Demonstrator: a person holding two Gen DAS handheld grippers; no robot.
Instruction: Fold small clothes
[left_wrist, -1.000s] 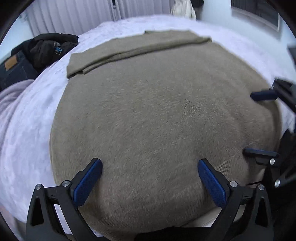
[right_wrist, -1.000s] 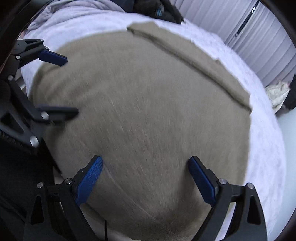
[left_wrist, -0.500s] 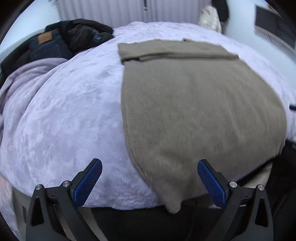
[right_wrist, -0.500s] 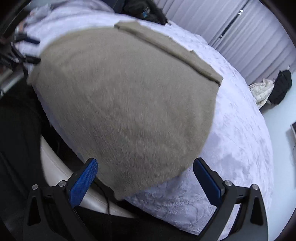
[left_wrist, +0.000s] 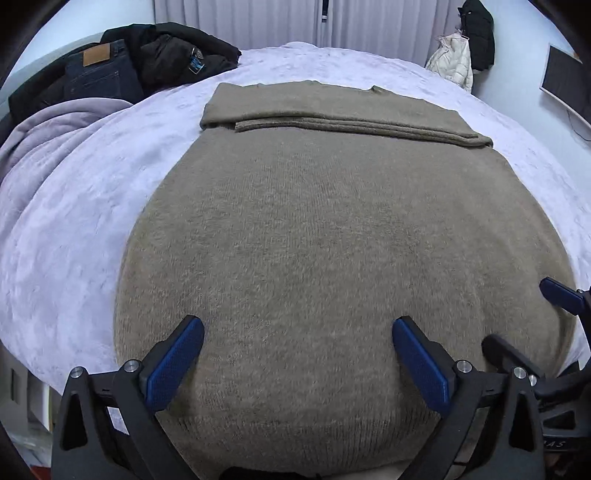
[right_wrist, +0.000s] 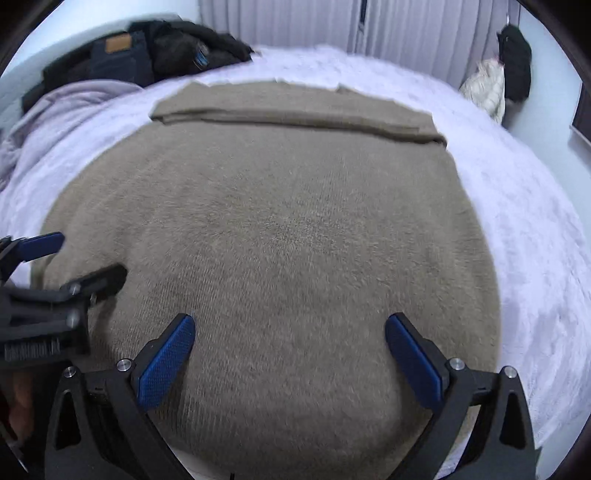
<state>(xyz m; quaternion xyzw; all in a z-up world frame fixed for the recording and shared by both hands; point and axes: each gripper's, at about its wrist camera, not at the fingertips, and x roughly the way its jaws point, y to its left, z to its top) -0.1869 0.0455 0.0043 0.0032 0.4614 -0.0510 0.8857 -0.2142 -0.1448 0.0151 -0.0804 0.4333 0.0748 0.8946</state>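
- sweater (left_wrist: 332, 236): a taupe knit, lies flat on the lavender bed cover (left_wrist: 74, 229), its near hem at the bed's front edge and both sleeves folded across the far end into a band (left_wrist: 343, 118). the body looks smooth, with no visible creases.
- bed cover: soft plush. judgement: it will drag on the knit, so lift the hem clear rather than slide it.
- dark clothes pile (left_wrist: 122, 70): sits at the far left corner, well apart from the sweater; it does not obstruct a forward fold.
- step in hand, as a judgement: grasp the near hem at two points and carry it toward the sleeve band to halve the body.
- left gripper (left_wrist: 295, 354): hovers over the near hem, jaws wide apart, holding nothing.
- right gripper (right_wrist: 288, 350): beside it to the right, jaws likewise spread and empty.
- procedure: space the two grippers toward the hem's outer corners, pinch both knit layers, raise evenly, and keep the side edges aligned on landing.
- risk: catching only the top layer would open the body and skew the fold.
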